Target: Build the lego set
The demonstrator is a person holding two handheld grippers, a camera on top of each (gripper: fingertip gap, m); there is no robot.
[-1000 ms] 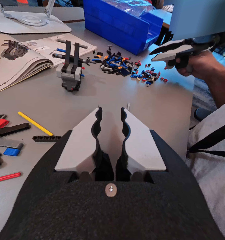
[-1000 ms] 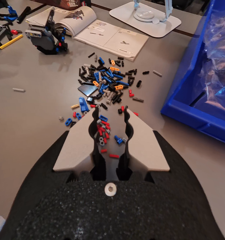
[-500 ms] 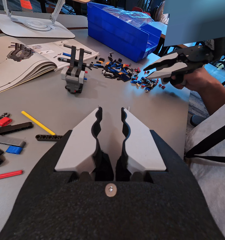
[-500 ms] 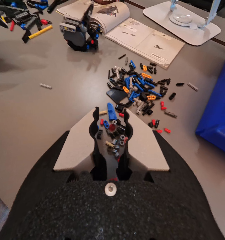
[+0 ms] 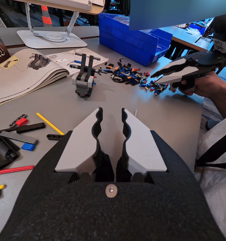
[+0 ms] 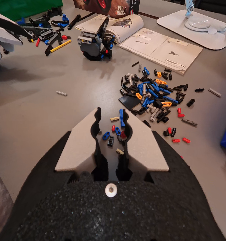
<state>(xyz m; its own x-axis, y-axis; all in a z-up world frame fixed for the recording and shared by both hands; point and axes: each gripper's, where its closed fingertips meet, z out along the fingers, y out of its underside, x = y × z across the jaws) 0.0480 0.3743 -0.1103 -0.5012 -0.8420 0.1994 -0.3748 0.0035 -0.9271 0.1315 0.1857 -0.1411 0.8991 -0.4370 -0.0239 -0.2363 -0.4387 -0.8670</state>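
A grey and black partly built model [image 5: 83, 80] stands on the grey table [image 5: 162, 123], and shows in the right wrist view [image 6: 95, 45] too. A pile of small blue, black, orange and red pieces [image 6: 152, 93] lies to its right [image 5: 128, 74]. My left gripper [image 5: 112, 108] is open and empty over bare table in front of the model. My right gripper [image 6: 111, 109] is open and empty, low over the near edge of the pile, with small blue and red pieces [image 6: 115, 131] between its fingers. It also shows in the left wrist view [image 5: 153, 78].
An open instruction booklet [image 5: 31, 70] lies behind the model. A blue bin [image 5: 130, 40] stands at the back right, a white stand base [image 5: 51, 39] at the back. Longer beams and yellow and red axles [image 5: 25, 130] lie at the left. A lone grey pin [image 6: 61, 93] lies mid-table. There is about 20 cm between the tips of the two grippers.
My right gripper has moved left and down across the pile toward its near-left edge, still open. My left gripper has tilted up a little, so more of the far table shows.
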